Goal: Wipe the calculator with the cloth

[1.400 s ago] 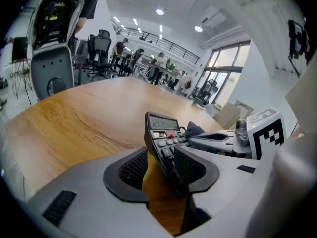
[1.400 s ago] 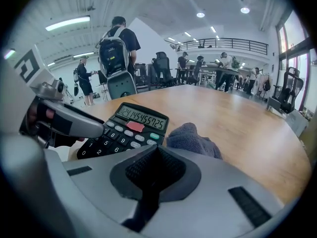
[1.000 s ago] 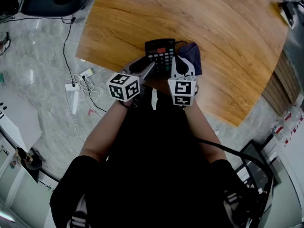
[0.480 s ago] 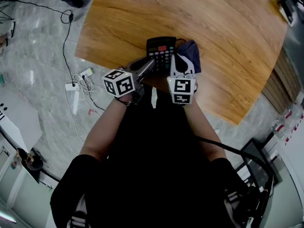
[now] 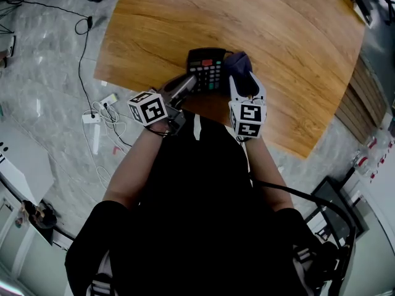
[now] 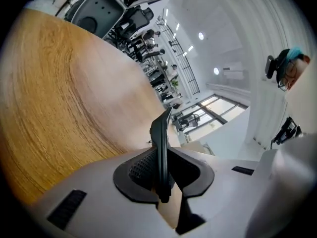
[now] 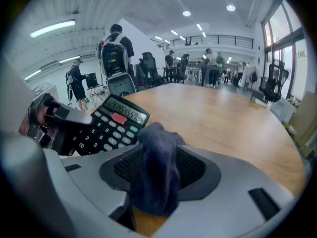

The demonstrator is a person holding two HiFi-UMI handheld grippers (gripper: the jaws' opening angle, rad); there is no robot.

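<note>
A black calculator [image 5: 206, 68] lies near the front edge of the wooden table [image 5: 290, 36]. My left gripper [image 5: 184, 86] comes in from the left, its jaws closing on the calculator's near edge. In the left gripper view the calculator [image 6: 159, 143] stands edge-on between the pads. A dark blue cloth [image 5: 239, 66] sits bunched right of the calculator. My right gripper [image 5: 244, 84] has its jaws opening, with the cloth [image 7: 157, 182] loose between the pads. The right gripper view shows the calculator [image 7: 111, 128] tilted up and the left gripper's fingers [image 7: 67, 114] on it.
The table's front edge runs just before my body. Cables and a power strip [image 5: 92, 117] lie on the floor to the left. Stacked boards [image 5: 358, 103] stand at the right. A small object [image 5: 361, 8] sits at the far right corner. People [image 7: 116, 46] and chairs are beyond the table.
The left gripper rolled and its jaws closed onto the calculator's edge. The right gripper shifted right, and its jaws went from shut on the cloth to wide apart.
</note>
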